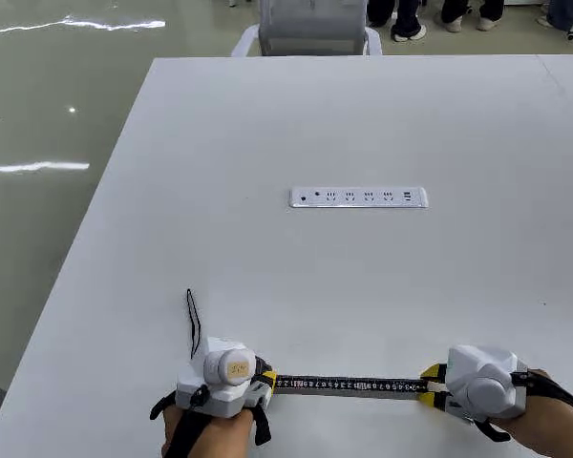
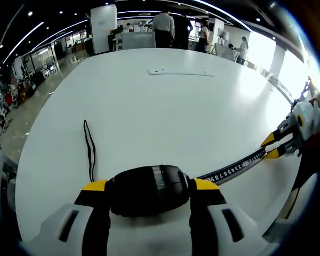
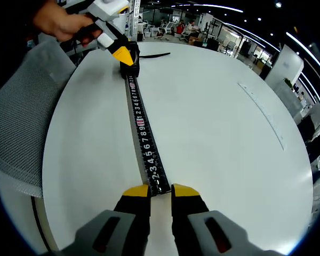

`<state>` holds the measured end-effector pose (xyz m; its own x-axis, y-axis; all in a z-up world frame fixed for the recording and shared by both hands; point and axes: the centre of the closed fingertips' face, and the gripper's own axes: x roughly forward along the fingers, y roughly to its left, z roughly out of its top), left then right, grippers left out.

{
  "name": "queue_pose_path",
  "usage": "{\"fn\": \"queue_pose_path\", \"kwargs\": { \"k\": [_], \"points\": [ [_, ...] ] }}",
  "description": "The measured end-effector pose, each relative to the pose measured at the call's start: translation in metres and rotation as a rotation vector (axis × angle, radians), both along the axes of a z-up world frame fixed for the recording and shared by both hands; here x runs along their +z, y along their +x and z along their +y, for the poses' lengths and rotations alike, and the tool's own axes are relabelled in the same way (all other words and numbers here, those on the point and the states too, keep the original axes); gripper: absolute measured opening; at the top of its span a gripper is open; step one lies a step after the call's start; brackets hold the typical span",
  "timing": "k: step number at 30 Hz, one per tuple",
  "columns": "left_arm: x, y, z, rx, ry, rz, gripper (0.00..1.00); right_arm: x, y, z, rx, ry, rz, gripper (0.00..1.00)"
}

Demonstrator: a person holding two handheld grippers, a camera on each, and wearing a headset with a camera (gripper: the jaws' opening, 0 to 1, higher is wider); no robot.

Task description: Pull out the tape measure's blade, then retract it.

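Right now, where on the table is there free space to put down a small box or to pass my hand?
The wide white table between the power strip and the blade is bare, also everything beyond the strip. The near edge is crowded: left gripper, tape measure, black strap, blade, right gripper.

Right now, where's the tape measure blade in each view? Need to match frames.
Head view: blade runs along the bottom, between the left gripper and right gripper.
Left gripper view: blade at lower right, slanting from the tape measure case up to the right gripper.
Right gripper view: blade in the centre, from the jaws up to the left gripper.
Shared landmark: the white power strip.
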<state>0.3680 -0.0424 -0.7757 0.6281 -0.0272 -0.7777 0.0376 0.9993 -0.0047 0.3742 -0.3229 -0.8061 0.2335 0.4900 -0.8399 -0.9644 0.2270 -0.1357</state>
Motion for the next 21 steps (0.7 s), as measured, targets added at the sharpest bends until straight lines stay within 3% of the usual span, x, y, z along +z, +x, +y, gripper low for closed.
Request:
{"fn": "queue_pose_path", "kwargs": {
  "k": [21],
  "points": [
    [0.001, -0.0007, -0.0005, -0.021, -0.006, -0.015, 0.56, 0.0006, -0.003, 0.0007, 0.016, -0.015, 0.007, 0.13]
  ]
}}
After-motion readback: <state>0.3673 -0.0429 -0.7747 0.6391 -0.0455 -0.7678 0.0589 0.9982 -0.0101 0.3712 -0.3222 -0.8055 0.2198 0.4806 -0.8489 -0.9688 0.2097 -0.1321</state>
